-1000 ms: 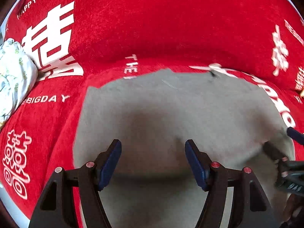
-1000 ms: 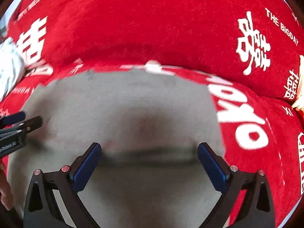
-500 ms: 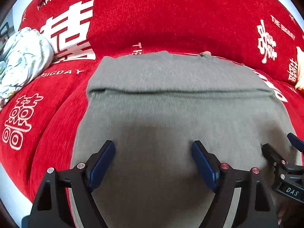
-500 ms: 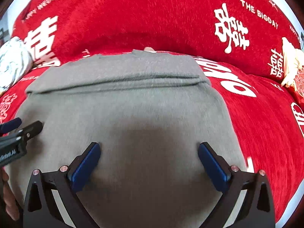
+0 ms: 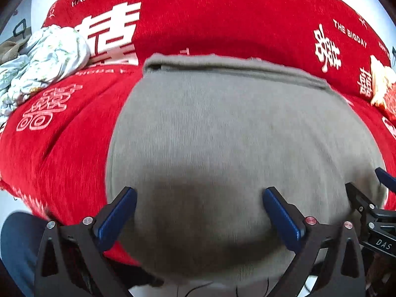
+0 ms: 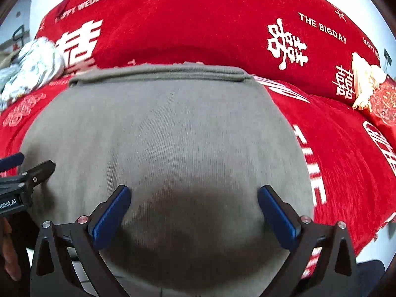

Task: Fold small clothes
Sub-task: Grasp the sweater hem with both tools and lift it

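The grey garment [image 5: 222, 136] lies flat on the red cover [image 5: 61, 160], directly ahead of and below both grippers, its folded edge along the far side and its long axis running left to right. The left gripper [image 5: 199, 212], jaws just opened wide, holds nothing; the right gripper [image 6: 194, 210] is likewise spread and empty, equally near. A pale floral bundle [image 5: 47, 59] sits far left.
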`<move>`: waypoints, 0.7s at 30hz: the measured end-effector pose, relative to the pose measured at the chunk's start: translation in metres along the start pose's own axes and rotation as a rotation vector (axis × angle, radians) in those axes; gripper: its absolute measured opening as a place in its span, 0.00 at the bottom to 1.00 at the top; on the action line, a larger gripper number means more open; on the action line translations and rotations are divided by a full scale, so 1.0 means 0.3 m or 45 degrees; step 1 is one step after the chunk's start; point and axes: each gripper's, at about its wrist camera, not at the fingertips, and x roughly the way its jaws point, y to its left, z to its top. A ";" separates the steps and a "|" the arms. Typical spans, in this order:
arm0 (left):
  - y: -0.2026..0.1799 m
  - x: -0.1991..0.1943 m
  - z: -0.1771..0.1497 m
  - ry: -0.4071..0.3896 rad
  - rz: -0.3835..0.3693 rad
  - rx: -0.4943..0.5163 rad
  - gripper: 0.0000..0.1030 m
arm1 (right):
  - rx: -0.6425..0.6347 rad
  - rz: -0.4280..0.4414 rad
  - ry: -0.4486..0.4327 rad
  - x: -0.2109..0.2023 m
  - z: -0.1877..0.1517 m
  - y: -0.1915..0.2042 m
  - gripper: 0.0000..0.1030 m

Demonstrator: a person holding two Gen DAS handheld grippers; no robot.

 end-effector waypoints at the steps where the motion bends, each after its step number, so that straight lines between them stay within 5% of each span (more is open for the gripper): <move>1: 0.003 -0.004 -0.009 0.032 -0.003 -0.001 1.00 | -0.013 0.001 0.020 -0.008 -0.017 0.002 0.99; 6: 0.106 -0.042 -0.077 0.120 0.091 -0.179 1.00 | 0.045 -0.040 0.151 -0.060 -0.062 -0.051 1.00; 10: 0.172 0.039 -0.104 0.312 -0.051 -0.347 0.99 | 0.196 -0.140 0.248 -0.057 -0.099 -0.139 1.00; 14: 0.161 0.063 -0.113 0.354 -0.144 -0.367 0.99 | 0.273 -0.073 0.367 -0.005 -0.129 -0.177 1.00; 15: 0.154 0.065 -0.112 0.367 -0.179 -0.355 0.86 | 0.274 -0.049 0.367 -0.006 -0.133 -0.176 0.97; 18: 0.136 0.041 -0.103 0.348 -0.251 -0.325 0.56 | 0.220 0.024 0.349 -0.033 -0.131 -0.156 0.70; 21: 0.129 0.006 -0.097 0.330 -0.301 -0.286 0.17 | 0.148 0.124 0.367 -0.066 -0.126 -0.128 0.18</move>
